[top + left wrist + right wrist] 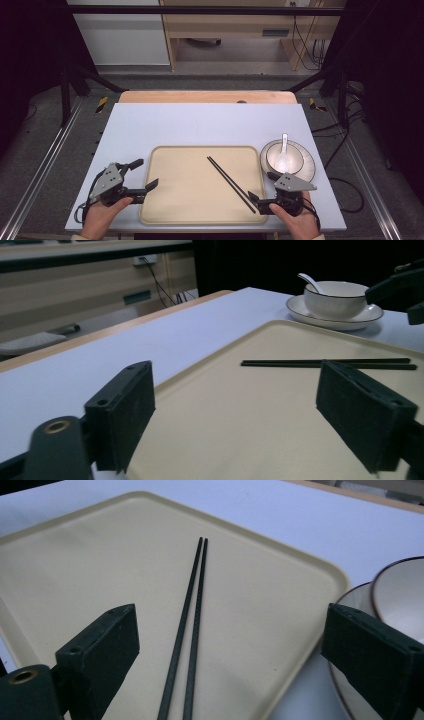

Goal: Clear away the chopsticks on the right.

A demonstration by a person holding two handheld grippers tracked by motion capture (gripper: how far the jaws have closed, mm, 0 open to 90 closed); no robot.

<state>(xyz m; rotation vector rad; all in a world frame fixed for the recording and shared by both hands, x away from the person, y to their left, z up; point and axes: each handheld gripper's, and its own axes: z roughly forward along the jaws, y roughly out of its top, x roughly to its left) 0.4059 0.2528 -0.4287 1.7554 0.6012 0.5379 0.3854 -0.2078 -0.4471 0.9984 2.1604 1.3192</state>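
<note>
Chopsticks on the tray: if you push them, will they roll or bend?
The chopsticks look thin, straight and stiff, so they probably won't bend. They lie loose side by side on the smooth tray, so a push would likely make them slide or split apart. They are slim, so likely light and fiddly to pinch.

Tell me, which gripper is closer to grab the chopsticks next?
Probably the right gripper. Its open jaws sit right at the near end of the chopsticks, which run between them in the right gripper view. The left gripper is open at the tray's far left edge.
</note>
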